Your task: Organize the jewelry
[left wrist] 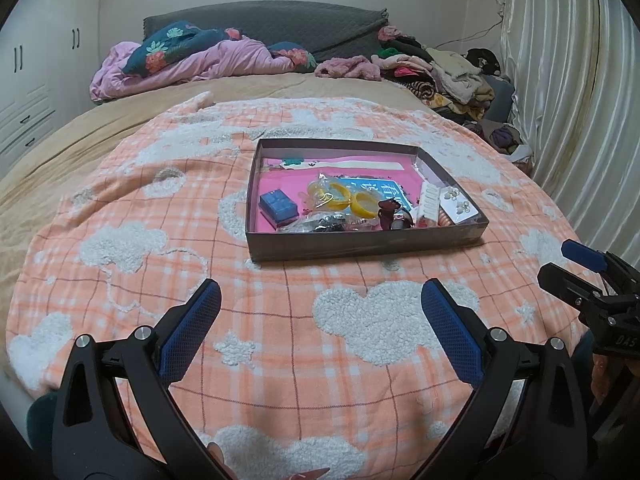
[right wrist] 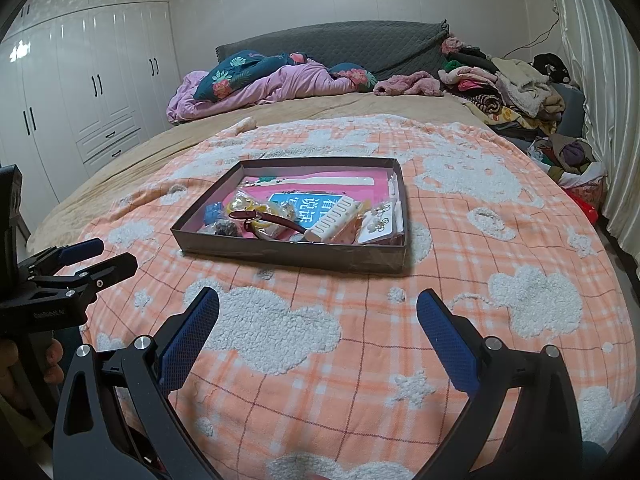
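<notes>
Both my tongs hang above the orange checked blanket point(left wrist: 280, 340) on the bed, and both are spread wide with nothing between the blue pads: the left tongs point(left wrist: 320, 300) fill the bottom of the left wrist view, the right tongs point(right wrist: 318, 308) the bottom of the right wrist view. Neither is near the jewelry.

The jewelry sits bunched in the shallow grey box point(left wrist: 360, 246), in the middle of each frame, well ahead of both tongs. Inside, toward the near wall, I see a small blue ring box point(left wrist: 278, 205) at the left, yellow bangles point(left wrist: 348, 200) in the centre, a dark red clip point(left wrist: 394, 212) beside them, a white comb-like piece point(right wrist: 334, 218) and a card of pearl earrings point(left wrist: 458, 206) at the right. Small dark things lie in clear wrapping against the near wall; I cannot tell what they are.

This heap fits a sort barely under way as well as items gathered into the box at the end, so I judge no order of moves. If I do go in, I should come down over the near wall from above, pick things that lie free, such as the ring box, and narrow the tongs before closing so that I catch no neighbour. The bangles overlap and the wrapping looks slippery; I should grip a rim edge-on, not flat
</notes>
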`<state>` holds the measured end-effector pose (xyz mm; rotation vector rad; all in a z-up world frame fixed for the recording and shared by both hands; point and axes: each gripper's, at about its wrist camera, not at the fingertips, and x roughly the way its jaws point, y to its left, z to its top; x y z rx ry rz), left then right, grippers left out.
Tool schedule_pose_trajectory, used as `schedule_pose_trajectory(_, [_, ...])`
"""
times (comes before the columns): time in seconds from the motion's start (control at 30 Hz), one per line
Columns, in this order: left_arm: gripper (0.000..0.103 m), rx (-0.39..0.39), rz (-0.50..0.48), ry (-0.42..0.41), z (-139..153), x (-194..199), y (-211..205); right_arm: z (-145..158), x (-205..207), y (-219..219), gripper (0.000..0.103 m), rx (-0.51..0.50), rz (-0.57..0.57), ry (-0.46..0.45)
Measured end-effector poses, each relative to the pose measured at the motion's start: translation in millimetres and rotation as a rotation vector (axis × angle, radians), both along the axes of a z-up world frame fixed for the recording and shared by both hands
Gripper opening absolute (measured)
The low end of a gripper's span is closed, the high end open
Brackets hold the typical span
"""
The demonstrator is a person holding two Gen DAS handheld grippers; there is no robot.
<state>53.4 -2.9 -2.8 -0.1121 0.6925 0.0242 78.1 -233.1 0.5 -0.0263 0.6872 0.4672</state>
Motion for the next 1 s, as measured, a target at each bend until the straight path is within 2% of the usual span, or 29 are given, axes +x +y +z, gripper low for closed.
schedule_pose_trajectory(1.0, [0.094, -0.002, 0.002, -0.009, 4.6, 0.4, 1.6, 1.2, 0.9, -0.1, 0.099, -0.007, -0.003, -0.006])
